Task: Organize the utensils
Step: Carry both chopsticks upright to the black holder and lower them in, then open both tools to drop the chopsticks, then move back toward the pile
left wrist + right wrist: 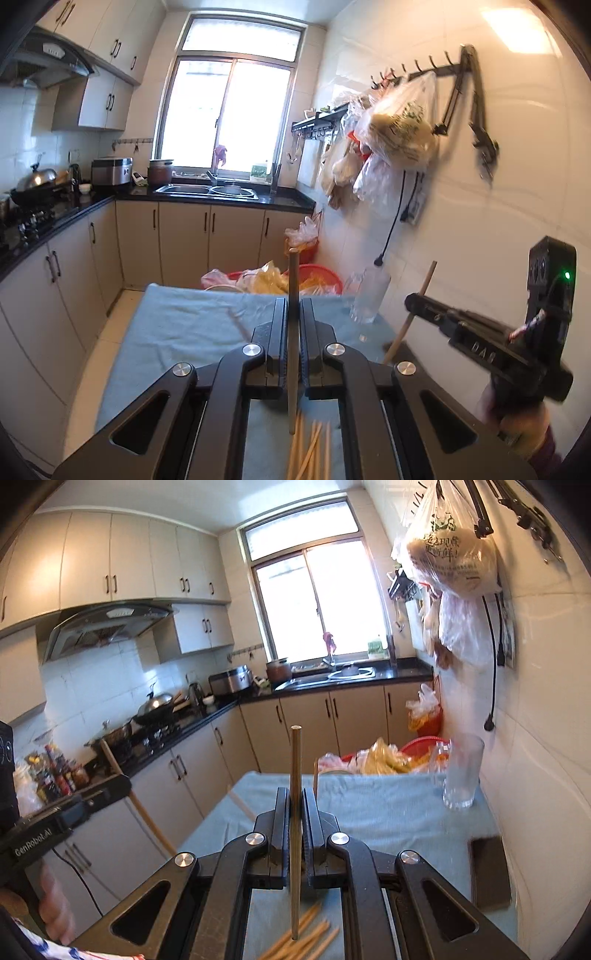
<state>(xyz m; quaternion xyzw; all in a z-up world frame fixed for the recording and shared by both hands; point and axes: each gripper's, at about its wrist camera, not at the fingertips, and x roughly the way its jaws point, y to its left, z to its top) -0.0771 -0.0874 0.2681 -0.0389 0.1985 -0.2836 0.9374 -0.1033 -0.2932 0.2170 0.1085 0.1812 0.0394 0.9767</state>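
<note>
Both tongs are loaded, each clamped on a single chopstick.

Left tongs (293,332): jaws narrow, pinching a chopstick (293,295) that stands close to upright, its top well above the jaws and its lower end hanging over the loose pile of chopsticks (310,446) on the blue tabletop (177,325).

Right tongs (295,819): the same grip on a second chopstick (296,775), also near vertical, above the same pile.

The glass (461,775) stands upright at the tabletop's far right, by the tiled wall, ahead and right of both tongs. The right tongs look nearer to it.

Judgement: the glass is the likely holder. The sticks' long axes already roughly match its upright opening, so what remains is a carry forward and right, then a lowering in.

One stray chopstick (238,325) lies flat farther out on the cloth.
</note>
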